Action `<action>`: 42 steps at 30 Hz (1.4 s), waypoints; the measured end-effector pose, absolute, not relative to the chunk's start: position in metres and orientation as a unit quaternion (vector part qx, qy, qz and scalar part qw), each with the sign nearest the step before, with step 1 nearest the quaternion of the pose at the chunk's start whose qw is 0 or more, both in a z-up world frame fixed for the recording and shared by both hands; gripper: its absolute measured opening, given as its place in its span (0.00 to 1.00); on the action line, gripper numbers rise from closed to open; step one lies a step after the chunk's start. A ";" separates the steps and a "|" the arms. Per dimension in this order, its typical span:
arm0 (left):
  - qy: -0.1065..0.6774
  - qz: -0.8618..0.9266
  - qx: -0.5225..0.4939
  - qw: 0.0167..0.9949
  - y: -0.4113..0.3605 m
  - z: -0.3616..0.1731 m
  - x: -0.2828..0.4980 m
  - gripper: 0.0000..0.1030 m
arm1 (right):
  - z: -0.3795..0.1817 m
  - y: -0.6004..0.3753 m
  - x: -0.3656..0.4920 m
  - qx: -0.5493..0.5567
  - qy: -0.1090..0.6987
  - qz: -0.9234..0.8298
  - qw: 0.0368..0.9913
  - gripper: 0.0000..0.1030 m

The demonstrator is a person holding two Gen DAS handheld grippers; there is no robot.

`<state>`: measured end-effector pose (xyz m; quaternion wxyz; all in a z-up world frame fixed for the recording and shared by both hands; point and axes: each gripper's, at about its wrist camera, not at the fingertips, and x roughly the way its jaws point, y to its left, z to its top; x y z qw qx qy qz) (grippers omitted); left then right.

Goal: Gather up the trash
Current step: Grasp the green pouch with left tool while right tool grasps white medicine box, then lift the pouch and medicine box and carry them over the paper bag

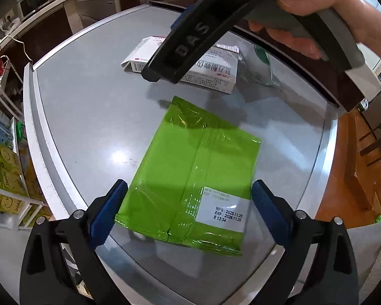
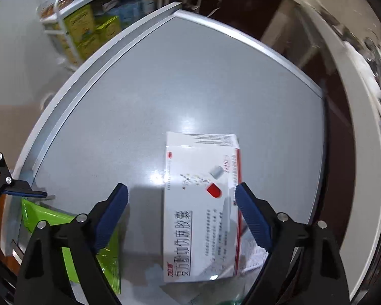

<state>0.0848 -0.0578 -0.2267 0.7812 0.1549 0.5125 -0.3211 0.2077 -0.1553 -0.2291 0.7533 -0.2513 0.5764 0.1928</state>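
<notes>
A green foil packet (image 1: 190,178) lies flat on the grey table (image 1: 89,106), its date label facing up. My left gripper (image 1: 188,208) is open and straddles the packet's near end, with a blue pad beside each edge. Farther back lies a white medicine box (image 1: 210,73) with a crumpled white and green wrapper (image 1: 259,68) to its right. A hand (image 1: 317,17) holds my right gripper (image 1: 162,75) over that box. In the right wrist view my right gripper (image 2: 181,203) is open around the box (image 2: 200,203). Its right pad (image 2: 251,218) is at the box's edge and the left pad stands apart.
A white wire rack with yellow-green boxes (image 1: 7,178) stands left of the table, and the rack (image 2: 86,30) also shows in the right wrist view. The table has a raised metal rim (image 1: 35,132). A printed paper slip (image 2: 251,256) lies beside the box. Wooden floor (image 1: 355,167) lies to the right.
</notes>
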 end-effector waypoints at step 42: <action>0.508 -0.307 0.063 0.802 -0.035 -0.203 0.082 0.86 | -0.160 -0.193 0.197 -0.099 0.536 0.217 0.810 0.68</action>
